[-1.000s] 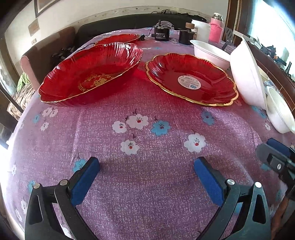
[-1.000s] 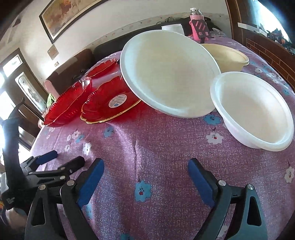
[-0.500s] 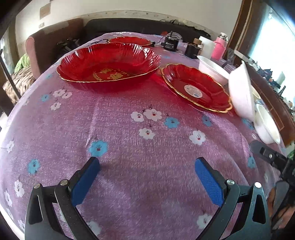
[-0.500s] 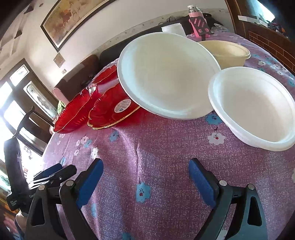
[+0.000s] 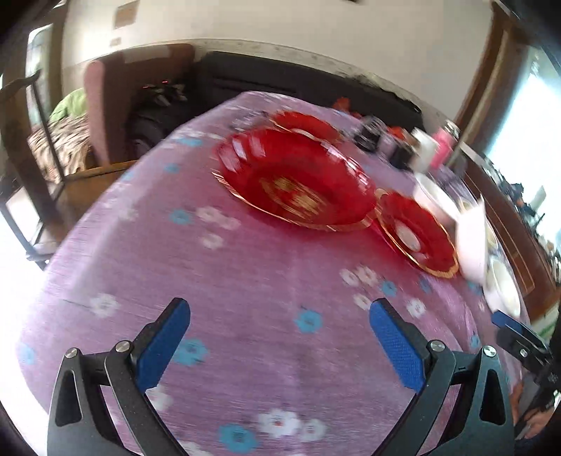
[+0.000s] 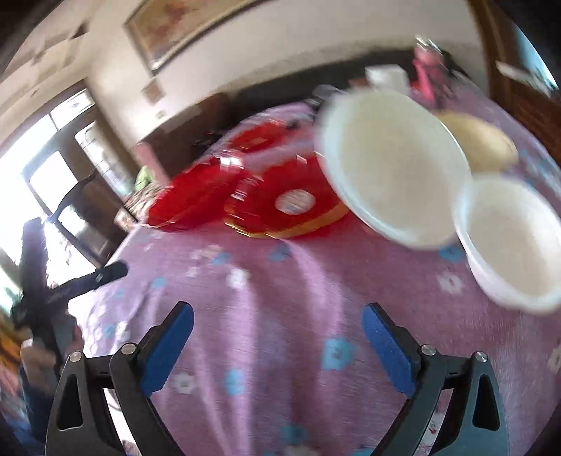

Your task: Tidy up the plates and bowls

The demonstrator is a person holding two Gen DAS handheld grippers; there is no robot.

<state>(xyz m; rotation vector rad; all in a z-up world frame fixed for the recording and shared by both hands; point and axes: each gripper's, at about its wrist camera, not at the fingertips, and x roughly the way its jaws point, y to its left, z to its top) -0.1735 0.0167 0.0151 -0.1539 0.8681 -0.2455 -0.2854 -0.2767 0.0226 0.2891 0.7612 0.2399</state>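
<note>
Left wrist view, and it's all motion blur. A round table under a purple tablecloth printed with white and blue flowers fills the frame; past its far edge, at 11 o'clock, a brown chair stands before a pale wall. The left gripper hangs over bare cloth, its blue-padded jaws spread wide, nothing between them. At 12 o'clock sits the big red dish, glassy, scalloped, gold-rimmed, with gold lettering inside. Behind it, a smaller red dish. At 2 o'clock lies the red plate with a white sticker in its middle, its rim just beside the big dish. A white plate leans tilted against its right edge. The right gripper pokes in at 4 o'clock.

Right wrist view, also blurred. Same flowered cloth, a framed picture on the wall at 11 o'clock, a bright window at 9. This gripper's jaws are spread too, empty, above the cloth. The white plate, smooth and round, tilts at 1 o'clock, overlapping the red plate. At 3 o'clock a white bowl, empty. Behind it, a cream bowl; I can't tell its contents. The left gripper shows at 9 o'clock.
</note>
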